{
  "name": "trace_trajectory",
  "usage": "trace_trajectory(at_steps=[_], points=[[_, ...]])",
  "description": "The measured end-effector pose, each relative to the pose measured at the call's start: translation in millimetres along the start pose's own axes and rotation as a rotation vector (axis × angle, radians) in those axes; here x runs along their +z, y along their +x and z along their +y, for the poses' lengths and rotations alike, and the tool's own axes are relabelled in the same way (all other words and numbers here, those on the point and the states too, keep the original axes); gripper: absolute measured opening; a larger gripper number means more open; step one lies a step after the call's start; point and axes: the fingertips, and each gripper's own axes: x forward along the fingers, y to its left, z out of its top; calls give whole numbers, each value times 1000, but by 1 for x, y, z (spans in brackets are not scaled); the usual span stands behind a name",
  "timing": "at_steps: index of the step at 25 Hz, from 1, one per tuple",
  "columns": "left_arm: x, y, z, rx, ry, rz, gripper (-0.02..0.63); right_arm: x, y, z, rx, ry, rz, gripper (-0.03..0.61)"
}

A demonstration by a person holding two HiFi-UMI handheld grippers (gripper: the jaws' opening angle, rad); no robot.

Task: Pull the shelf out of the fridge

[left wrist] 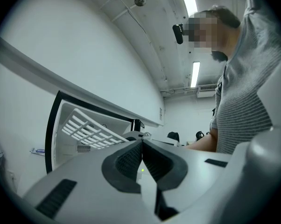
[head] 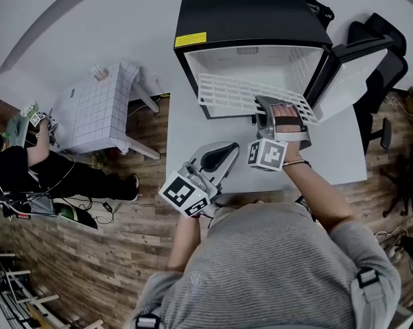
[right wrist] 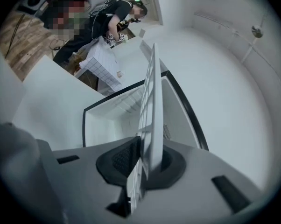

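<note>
While the person in the grey striped top stands at six o'clock of the head view, the small black fridge with a white interior [head: 248, 12] sits at twelve o'clock on the white tabletop [head: 344, 156]. Its door [head: 350, 74] is swung open toward two o'clock.

The white plastic grid shelf [head: 241, 91] lies across the fridge's opening. Its rear part is inside the cabinet, and its front edge reaches out toward the person. The right gripper [head: 272, 105] meets that front edge near the shelf's right-hand end, at about one o'clock from the person's chest. In the right gripper view, the shelf [right wrist: 152, 101] runs edge-on straight up toward twelve o'clock. The dark ribbed pads [right wrist: 124, 157] of the right gripper [right wrist: 143, 164] are closed narrowly on its rim, so the shelf is clamped between the two jaws.

The left gripper [head: 227, 149] hovers over the tabletop just in front of the person's chest, at about eleven o'clock, apart from the fridge. In the left gripper view its jaws [left wrist: 142, 146] are pressed together at the tips with nothing between them. The fridge [left wrist: 54, 125] and shelf [left wrist: 89, 129] sit off at nine o'clock there.

At nine o'clock of the head view, well away from the table, a white box with a grid pattern [head: 100, 112] stands on the wooden floor [head: 90, 252]. A seated person in black [head: 28, 166] is beside it.
</note>
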Motion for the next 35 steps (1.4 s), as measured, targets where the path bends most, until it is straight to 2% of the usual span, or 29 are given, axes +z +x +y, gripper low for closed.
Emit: trace_trajectory(at_steps=[6,16,23,28,35], points=[[-3,1,3,12,-5,4,12,-10,-20,-9,23,197,-66,35],[-7,21,-2,-19,0,31,12,-12,-58,-18,205,673,-299,35],[-8,33,-7,-40,6,44,11,-4,-79,-45,297,990,-493,35],[-9,38,-12,-57,12,53,12,-5,-87,-53,324,1101,-533,35],[-12,45,-16,-73,10,61,12,-7,-98,-54,330,1133,-569,35]])
